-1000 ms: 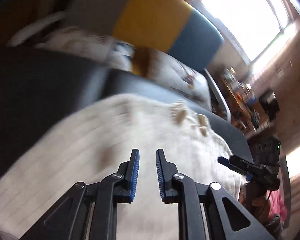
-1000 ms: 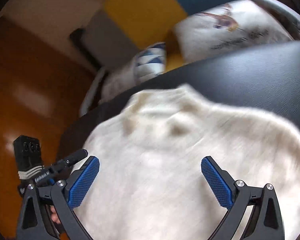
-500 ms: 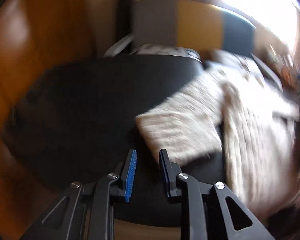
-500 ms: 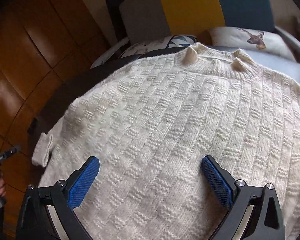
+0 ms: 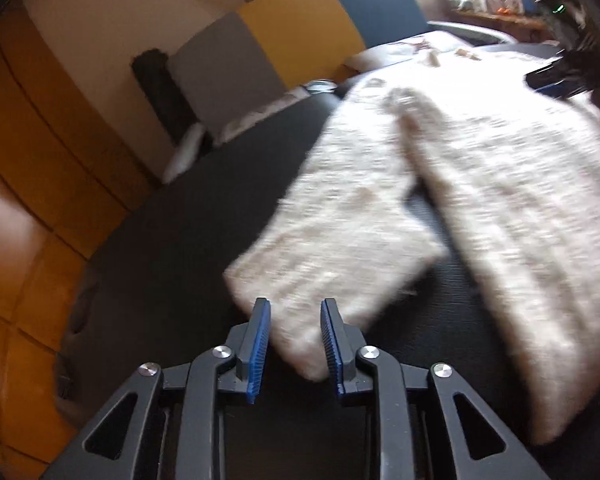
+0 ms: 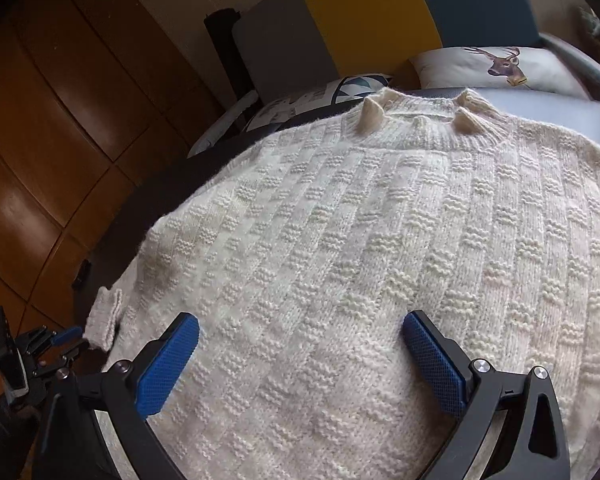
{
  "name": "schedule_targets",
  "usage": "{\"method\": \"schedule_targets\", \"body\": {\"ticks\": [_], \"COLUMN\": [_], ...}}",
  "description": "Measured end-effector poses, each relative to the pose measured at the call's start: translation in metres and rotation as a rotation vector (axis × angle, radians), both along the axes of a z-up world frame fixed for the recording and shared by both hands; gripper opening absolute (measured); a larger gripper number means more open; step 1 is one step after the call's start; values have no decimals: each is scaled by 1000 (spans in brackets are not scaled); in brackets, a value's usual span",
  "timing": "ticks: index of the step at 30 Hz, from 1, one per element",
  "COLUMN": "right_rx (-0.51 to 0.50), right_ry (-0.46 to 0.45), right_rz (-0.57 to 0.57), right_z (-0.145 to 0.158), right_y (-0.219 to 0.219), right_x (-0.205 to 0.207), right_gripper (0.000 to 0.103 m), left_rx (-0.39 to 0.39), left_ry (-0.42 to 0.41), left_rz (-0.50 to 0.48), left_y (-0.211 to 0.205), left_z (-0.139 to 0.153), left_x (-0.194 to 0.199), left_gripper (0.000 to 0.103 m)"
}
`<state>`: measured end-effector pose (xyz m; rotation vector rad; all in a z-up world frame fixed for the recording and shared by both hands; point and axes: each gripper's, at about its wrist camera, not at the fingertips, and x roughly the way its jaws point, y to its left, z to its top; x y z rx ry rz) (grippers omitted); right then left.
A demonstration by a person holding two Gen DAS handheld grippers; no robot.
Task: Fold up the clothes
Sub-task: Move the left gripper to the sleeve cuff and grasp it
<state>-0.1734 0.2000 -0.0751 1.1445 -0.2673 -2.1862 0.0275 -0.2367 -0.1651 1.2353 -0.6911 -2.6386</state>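
Cream sweater (image 6: 380,248) spread flat on the dark worktop (image 5: 172,248), ready for folding. Left gripper (image 5: 294,344) jaws narrow and opening astride the sleeve cuff (image 5: 332,276), not yet pinching. Right gripper (image 6: 300,356) jaws wide over the body, empty.

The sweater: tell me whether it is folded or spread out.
Spread out. The sweater lies flat on the dark surface, collar away from the grippers; its sleeve extends sideways, unfolded.

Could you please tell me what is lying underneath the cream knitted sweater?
The sweater lies on a dark padded surface, visible around its edges. Whatever is beneath its middle is covered.
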Motion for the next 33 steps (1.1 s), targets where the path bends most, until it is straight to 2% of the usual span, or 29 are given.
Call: {"method": "schedule_targets", "body": {"ticks": [2,4,6,7,9,11,13,16,19,24,28,30,31,32,33], "right_rx": [1,1,-2,-4,-10,-17,-31,-57,-91,-115,-110,-109,-109,-109,-109], "right_ry": [0,0,2,2,2,1,-1,-6,-13,-17,-17,-17,-17,-17,-17], "right_rz": [3,2,2,2,2,1,0,-2,-5,-7,-8,-8,-8,-8,-8], "right_z": [0,-1,-2,-2,-2,-3,-3,-3,-4,-4,-4,-4,-4,-4,-4], "right_y": [1,1,1,1,1,2,4,7,12,15,14,14,14,14,14], "right_x": [0,-1,-1,-1,-1,-2,-2,-3,-3,-3,-3,-4,-4,-4,-4], "right_gripper": [103,103,103,103,103,103,103,103,103,103,103,103,103,103,103], "left_rx": [55,146,232,283,379,415,419,402,376,316,175,75,60,114,224], "left_ry": [-25,-19,-2,7,20,22,22,27,-37,-121,-128,-125,-119,-110,-77], "left_rz": [26,50,70,88,151,177,152,79,9,-27,-62,-66,-52,-29,17], "left_y": [-17,-30,-41,-47,-63,-70,-67,-58,-49,-38,-24,-21,-23,-30,-44], "left_z": [-4,1,8,10,12,12,17,30,29,9,3,-3,-4,-2,6], "left_x": [-12,-15,-13,-11,-13,-9,0,17,26,18,14,5,2,-1,-3], "left_gripper": [27,26,16,3,2,1,2,29,29,29,29,30,23,10,6]}}
